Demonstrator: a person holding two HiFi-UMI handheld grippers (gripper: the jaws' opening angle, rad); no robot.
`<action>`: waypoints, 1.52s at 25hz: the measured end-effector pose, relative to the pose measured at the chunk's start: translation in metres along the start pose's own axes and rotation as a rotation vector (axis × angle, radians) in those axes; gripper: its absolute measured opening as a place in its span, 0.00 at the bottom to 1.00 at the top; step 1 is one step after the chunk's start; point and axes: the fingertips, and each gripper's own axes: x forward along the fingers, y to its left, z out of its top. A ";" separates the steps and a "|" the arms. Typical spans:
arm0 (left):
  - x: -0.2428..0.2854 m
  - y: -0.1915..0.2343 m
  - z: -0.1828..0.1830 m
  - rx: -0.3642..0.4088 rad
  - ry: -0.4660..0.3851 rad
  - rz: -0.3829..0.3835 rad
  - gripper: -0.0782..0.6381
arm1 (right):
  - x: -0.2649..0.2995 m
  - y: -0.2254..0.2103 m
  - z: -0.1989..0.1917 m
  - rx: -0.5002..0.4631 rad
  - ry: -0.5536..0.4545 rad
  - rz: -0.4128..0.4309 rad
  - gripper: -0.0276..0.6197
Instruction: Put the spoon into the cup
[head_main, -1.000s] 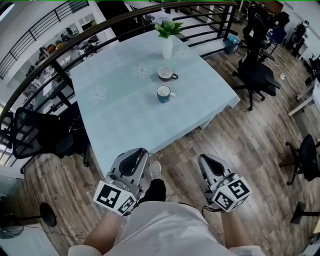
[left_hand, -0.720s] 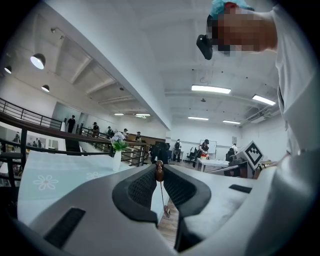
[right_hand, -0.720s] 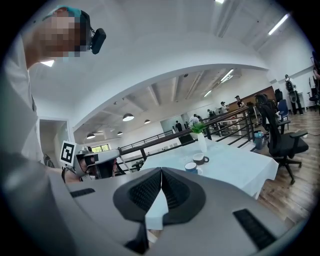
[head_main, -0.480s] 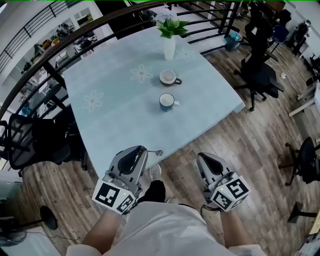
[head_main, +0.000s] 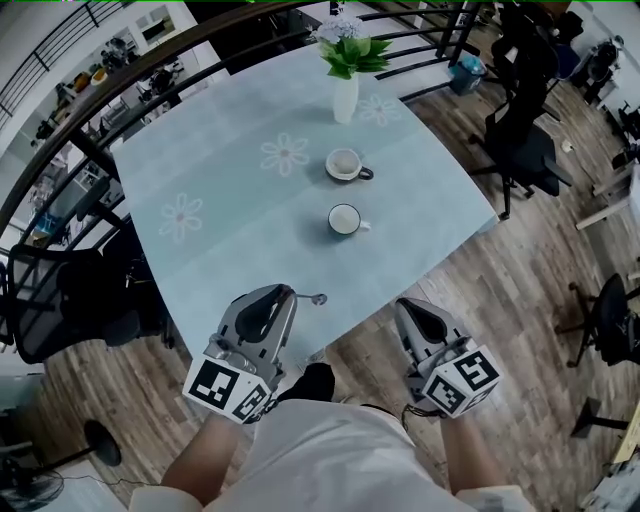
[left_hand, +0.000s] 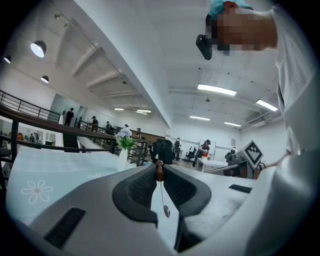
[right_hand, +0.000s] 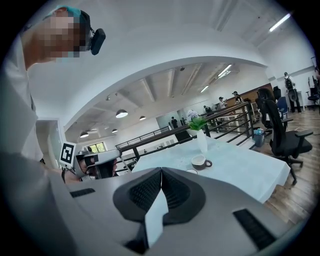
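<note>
Cups sit on the pale blue, flower-printed tablecloth (head_main: 225, 235) and both look empty: a round blue cup (head_main: 345, 220) with a white inside nearer the person, and a white cup (head_main: 345, 165) with a dark handle beyond it. Farther back, a slim white vase (head_main: 345, 98) holds green leaves and flowers. The left gripper (head_main: 288, 293) pinches a thin metal spoon (head_main: 318, 298) by its brown knobbed end — the small bowl juts over the table's near edge, well apart from both cups. The right gripper (head_main: 405, 305) has its ribbed pads pressed together — nothing between them.
</note>
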 end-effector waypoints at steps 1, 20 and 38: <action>0.004 0.007 0.001 -0.002 0.002 -0.004 0.19 | 0.007 -0.001 0.002 0.001 0.002 -0.003 0.07; 0.055 0.077 0.005 -0.037 0.026 -0.090 0.19 | 0.085 -0.018 0.028 0.018 0.020 -0.074 0.07; 0.104 0.088 0.014 -0.032 0.020 0.033 0.19 | 0.123 -0.066 0.050 0.010 0.060 0.062 0.07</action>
